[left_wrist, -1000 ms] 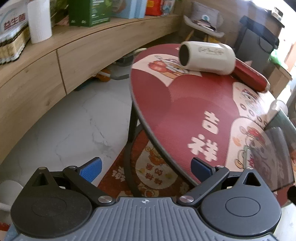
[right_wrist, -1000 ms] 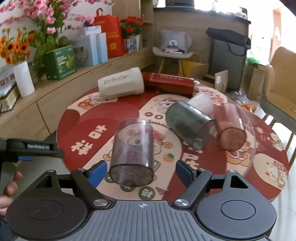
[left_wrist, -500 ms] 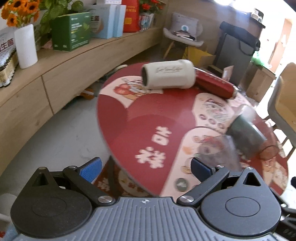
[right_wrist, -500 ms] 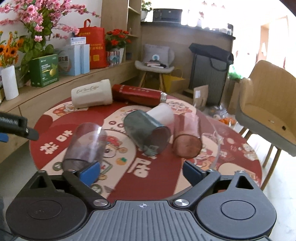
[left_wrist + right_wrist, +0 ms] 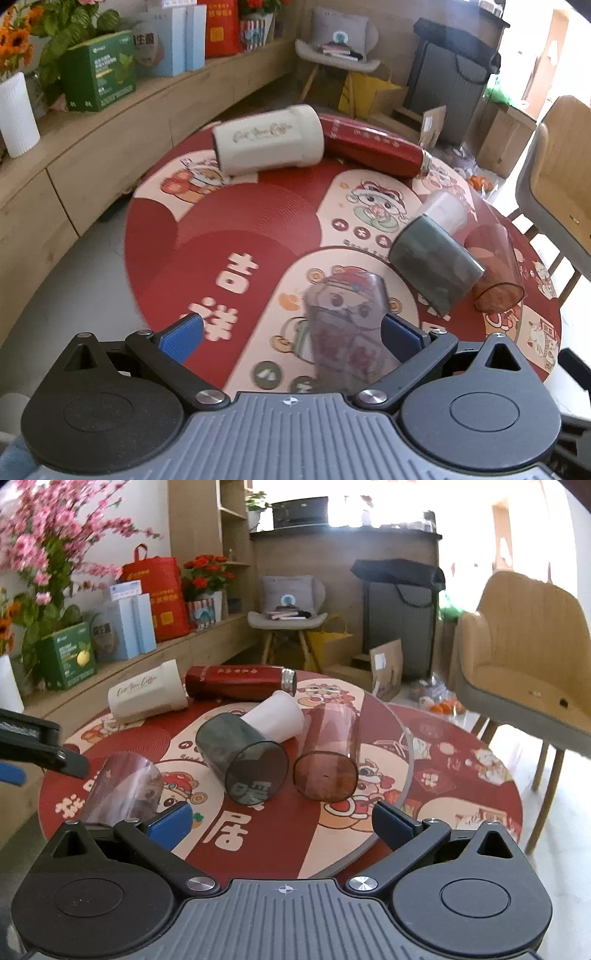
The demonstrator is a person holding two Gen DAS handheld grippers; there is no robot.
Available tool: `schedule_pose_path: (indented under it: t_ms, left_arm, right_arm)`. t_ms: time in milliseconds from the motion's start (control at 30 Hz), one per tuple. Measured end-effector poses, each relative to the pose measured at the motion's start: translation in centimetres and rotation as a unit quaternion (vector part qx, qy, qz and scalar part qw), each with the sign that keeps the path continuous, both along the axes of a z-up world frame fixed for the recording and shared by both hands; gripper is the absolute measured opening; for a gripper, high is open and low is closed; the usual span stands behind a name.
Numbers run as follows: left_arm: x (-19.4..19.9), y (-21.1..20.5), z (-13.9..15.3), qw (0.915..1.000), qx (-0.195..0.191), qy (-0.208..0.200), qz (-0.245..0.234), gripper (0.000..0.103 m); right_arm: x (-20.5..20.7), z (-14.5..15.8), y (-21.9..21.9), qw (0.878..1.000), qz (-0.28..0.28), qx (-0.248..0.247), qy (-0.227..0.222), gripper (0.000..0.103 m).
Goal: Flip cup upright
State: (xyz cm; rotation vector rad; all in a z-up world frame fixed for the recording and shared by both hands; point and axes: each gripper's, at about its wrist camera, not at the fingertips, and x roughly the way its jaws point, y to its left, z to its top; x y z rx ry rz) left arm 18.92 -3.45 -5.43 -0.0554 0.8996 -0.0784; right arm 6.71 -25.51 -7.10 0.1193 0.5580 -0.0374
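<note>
Our left gripper (image 5: 291,334), jaws spread, sits nearer the clear purple cup (image 5: 347,325), lying lengthwise toward us beside its right finger; right gripper (image 5: 282,821) also spread

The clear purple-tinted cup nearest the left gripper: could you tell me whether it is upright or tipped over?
Tipped over. The clear purple-tinted cup lies on its side on the table mat, between the open left gripper fingers.
</note>
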Motion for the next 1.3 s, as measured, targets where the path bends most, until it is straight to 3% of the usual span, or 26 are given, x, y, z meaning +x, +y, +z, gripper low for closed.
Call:
schedule_pose_path:
  t_ms: [167, 333, 500, 633, 733, 833, 1067, 1300]
  left_arm:
    - [1.4, -2.5, -0.6, 0.9998, -0.006, 0.015, -0.007, 0.103]
    - [2.6, -5.1, -1.5, 0.9989, 0.041, 0.015, -0.02, 0.103]
    - [3.7, -5.4, -2.9, 0.9984, 0.042, 0.036, -0.014, 0.103]
    - [4.0, -5.7, -3.6, 0.9963, 0.068, 0.048, -0.02, 0.101]
    - [3.8, -5.8, -3.5, 0.9965, 0.074, 0.033, -0.018, 0.088]
    - [3.4, -5.4, -3.3, 0.9979, 0.05, 0.033, -0.024, 0.072]
    - [2.2, -3.9, -2.5, 0.9994, 0.016, 0.016, -0.025, 0.072]
    - [0.9, -2.4, 0.1, 0.998, 0.032, -0.045, -0.032, 0.071]
  right_arm:
    - [0.1, -0.3, -0.8, 1.0, 0.002, 0.027, 0.005, 0.103]
    - [-0.3, -0.1, -1.9, 0.998, -0.007, 0.057, -0.007, 0.103]
    - [-0.4, -0.2, -3.3, 0.996, -0.023, 0.086, -0.009, 0.103]
    - [-0.4, -0.3, -3.7, 0.995, -0.026, 0.1, -0.015, 0.103]
    - [-0.3, -0.5, -3.8, 0.994, -0.027, 0.102, -0.012, 0.103]
    - [-0.4, -0.4, -3.7, 0.994, -0.032, 0.104, -0.016, 0.103]
    - [-0.3, -0.7, -3.7, 0.993, -0.036, 0.108, -0.013, 0.103]
    - [-0.4, -0.8, -3.7, 0.993, -0.04, 0.112, -0.015, 0.103]
